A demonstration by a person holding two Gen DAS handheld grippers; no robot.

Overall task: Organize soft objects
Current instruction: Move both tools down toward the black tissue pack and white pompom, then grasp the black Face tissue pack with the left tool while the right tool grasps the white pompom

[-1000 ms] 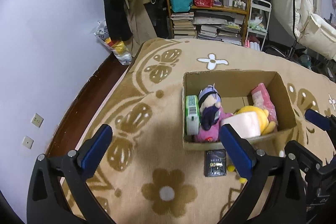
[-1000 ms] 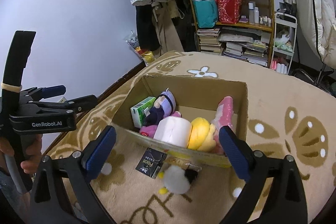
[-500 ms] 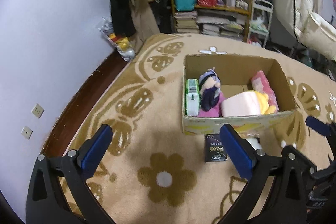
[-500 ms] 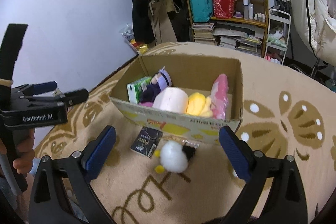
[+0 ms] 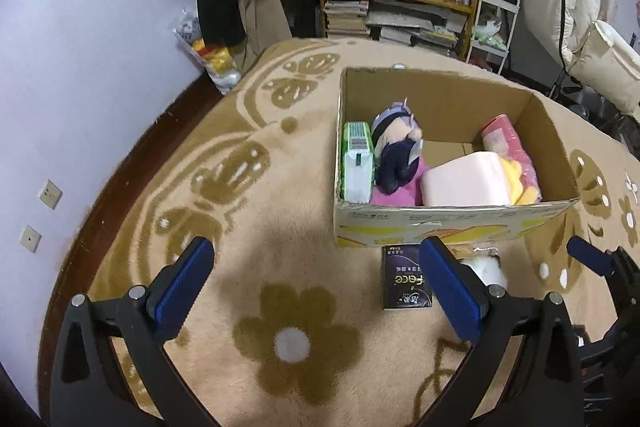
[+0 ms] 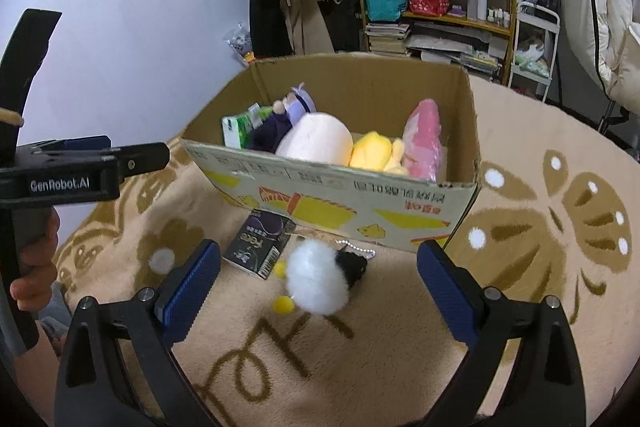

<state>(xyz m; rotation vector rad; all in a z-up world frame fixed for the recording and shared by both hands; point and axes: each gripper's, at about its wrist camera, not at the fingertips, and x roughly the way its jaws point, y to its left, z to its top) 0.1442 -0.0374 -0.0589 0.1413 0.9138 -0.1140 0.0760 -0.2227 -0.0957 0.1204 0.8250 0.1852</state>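
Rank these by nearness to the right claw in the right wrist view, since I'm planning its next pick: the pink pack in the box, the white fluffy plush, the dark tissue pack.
1. White fluffy plush: on the rug, right ahead of the open right claw.
2. Dark tissue pack: on the rug, ahead and left, against the cardboard box.
3. Pink pack: inside the box, right end.

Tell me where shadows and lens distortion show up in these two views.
Left wrist view: a dark shadow on the rug beside the cardboard box; the wall bows, black corners. Right wrist view: shadow under the white fluffy toy; same fisheye bending.
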